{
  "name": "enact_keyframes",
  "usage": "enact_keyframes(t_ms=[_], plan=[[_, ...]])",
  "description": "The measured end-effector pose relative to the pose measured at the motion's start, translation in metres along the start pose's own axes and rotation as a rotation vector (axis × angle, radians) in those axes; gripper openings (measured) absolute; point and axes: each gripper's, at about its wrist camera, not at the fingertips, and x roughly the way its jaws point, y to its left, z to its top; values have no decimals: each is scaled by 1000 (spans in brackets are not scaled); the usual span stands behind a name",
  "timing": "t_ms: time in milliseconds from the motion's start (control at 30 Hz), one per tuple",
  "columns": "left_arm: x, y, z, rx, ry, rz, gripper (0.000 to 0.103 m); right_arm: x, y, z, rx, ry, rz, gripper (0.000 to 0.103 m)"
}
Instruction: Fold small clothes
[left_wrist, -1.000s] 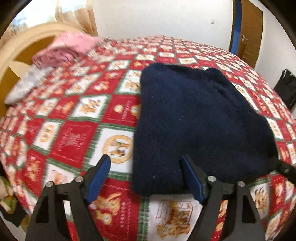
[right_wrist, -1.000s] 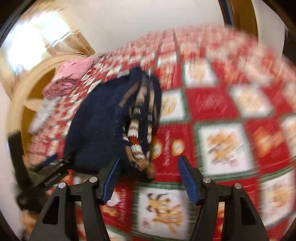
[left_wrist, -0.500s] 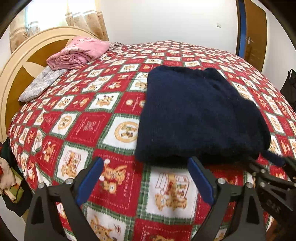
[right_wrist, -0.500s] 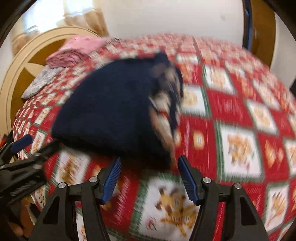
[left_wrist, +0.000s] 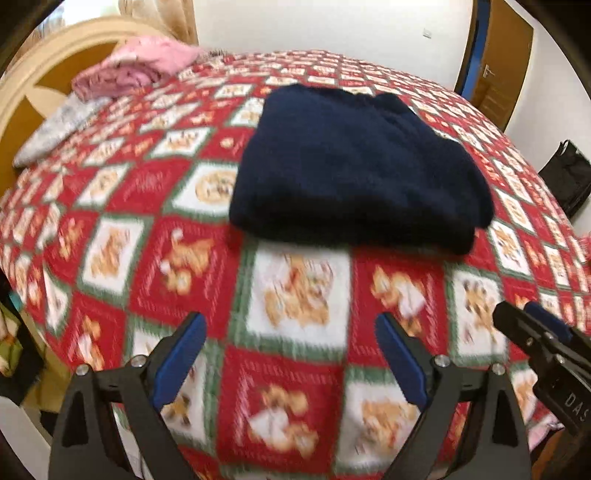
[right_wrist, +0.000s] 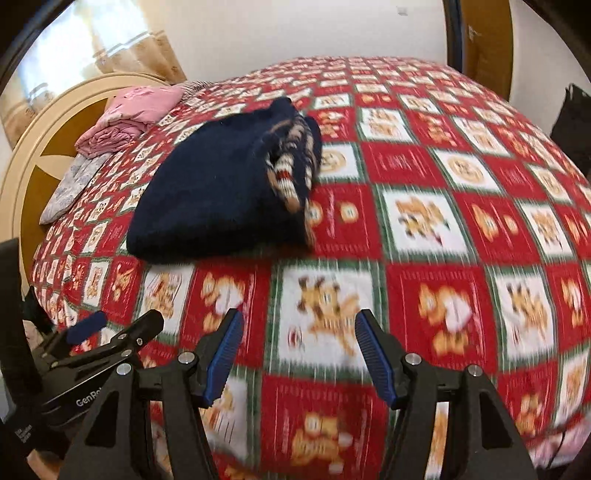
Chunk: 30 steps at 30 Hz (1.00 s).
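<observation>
On the red cartoon-print bed (left_wrist: 295, 306), folded navy knitted sweater (left_wrist: 354, 173) lies finished; left gripper (left_wrist: 291, 354) and right gripper (right_wrist: 297, 354) jaws released, empty.

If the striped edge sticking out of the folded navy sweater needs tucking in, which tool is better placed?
Probably the right tool. The striped edge shows on the navy sweater's side nearer it. The left tool, also open and empty, faces only plain navy fabric.
</observation>
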Motion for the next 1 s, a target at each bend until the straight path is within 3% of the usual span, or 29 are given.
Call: enact_keyframes(t_ms=[100,200,300,400,467,633,767,900,1000], plan=[[-17,0,-11,-14,-24,-13,95,-14,1,-9,10,8,0,64],[-37,-6,-22,8,-71,-19,95,-33,9,-18,-40,-44,-64,64],[-60,-10,-29,27,-132,-58,95,-64,17,-27,-111,-173,-179,64],[-86,-10,-28,35,-225,-105,97,-97,18,-28,-127,-296,-224,64],[-109,-15,-27,62,-309,-72,103,-122,16,-30,-118,-397,-232,64],[-165,-19,-34,81,-585,35,103,-175,18,-39,-108,-625,-258,70],[-180,-21,-34,94,-652,117,103,-200,28,-48,-115,-728,-255,71],[-192,-18,-37,87,-673,90,103,-214,34,-55,-122,-782,-239,71],[-202,-18,-41,90,-712,111,103,-216,39,-58,-130,-788,-238,72]])
